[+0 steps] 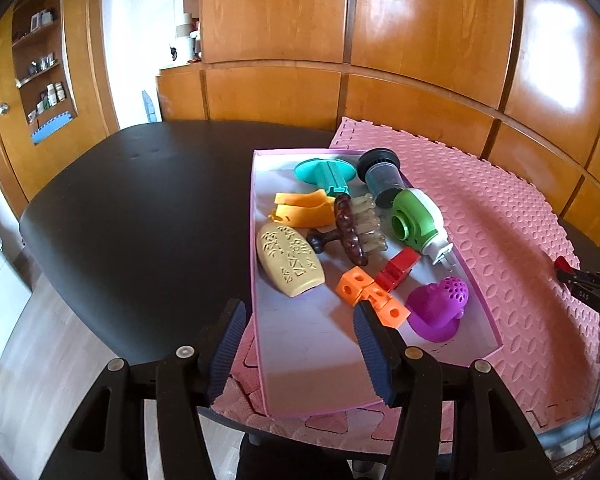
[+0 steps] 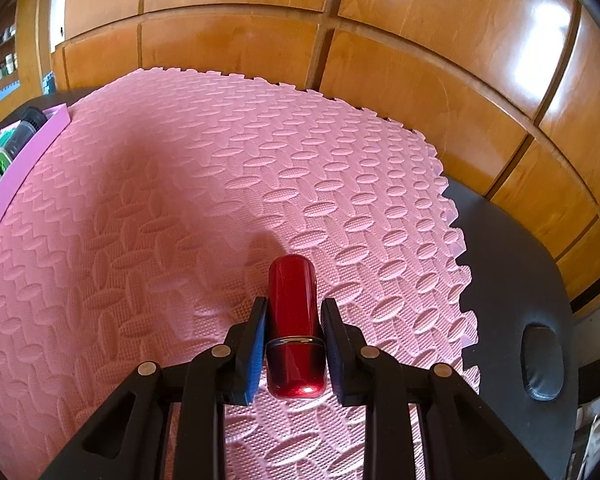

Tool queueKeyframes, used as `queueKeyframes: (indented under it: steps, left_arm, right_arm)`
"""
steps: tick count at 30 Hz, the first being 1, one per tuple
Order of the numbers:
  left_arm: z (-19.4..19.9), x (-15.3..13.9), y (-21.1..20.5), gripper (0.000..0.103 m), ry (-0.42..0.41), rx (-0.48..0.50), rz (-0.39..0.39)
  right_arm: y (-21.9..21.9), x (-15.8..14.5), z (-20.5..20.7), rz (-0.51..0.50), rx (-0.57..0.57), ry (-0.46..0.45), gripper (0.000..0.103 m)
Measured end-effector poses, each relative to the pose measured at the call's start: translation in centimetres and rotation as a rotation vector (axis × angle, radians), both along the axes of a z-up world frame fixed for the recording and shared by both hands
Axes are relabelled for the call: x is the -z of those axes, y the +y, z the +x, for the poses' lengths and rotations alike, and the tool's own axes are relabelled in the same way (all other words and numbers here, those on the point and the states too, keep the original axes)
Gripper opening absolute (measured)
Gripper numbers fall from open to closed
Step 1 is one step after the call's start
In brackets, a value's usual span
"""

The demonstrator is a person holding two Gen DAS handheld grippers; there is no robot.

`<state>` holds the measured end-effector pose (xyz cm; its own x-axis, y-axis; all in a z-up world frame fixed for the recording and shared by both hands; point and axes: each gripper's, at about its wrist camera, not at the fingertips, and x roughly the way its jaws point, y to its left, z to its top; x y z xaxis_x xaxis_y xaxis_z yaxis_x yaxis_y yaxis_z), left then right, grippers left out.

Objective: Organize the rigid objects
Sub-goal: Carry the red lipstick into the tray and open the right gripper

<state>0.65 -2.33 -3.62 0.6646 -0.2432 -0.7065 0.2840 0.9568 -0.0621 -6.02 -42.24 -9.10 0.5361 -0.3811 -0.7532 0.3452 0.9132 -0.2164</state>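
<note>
- Your right gripper (image 2: 294, 330) fingers pinch a glossy red tube (image 2: 293, 320), round-ended with a dark band, above the pink mat (image 2: 180, 220).
- Your left gripper (image 1: 300, 344) fingers stand spread and empty over the pink tray (image 1: 312, 360).

Glossy wood-panelled wall (image 1: 380, 40) with window glare, shelved wooden door (image 1: 40, 64), pale plank floor (image 1: 40, 352), black table (image 1: 140, 200).

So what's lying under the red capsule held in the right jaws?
Only the pink foam mat shows beneath the red capsule. The patch directly under it and the right gripper is covered.
</note>
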Motion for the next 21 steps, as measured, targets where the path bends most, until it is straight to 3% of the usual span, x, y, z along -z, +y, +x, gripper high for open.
queueKeyframes:
  steps: [12, 17, 21]
  left_arm:
    - [0.1, 0.0, 1.0, 0.057, 0.003, -0.015, -0.023]
    - [0.1, 0.2, 2.4, 0.057, 0.007, -0.046, -0.028]
    - [0.5, 0.3, 4.5, 0.057, 0.012, -0.101, -0.033]
  right_arm:
    - [2.1, -1.2, 0.2, 0.130, -0.026, -0.022, 0.025]
    - [6.1, -3.6, 1.1, 0.186, -0.132, -0.083, 0.025]
    - [11.6, -6.1, 2.7, 0.226, -0.284, -0.134, 0.025]
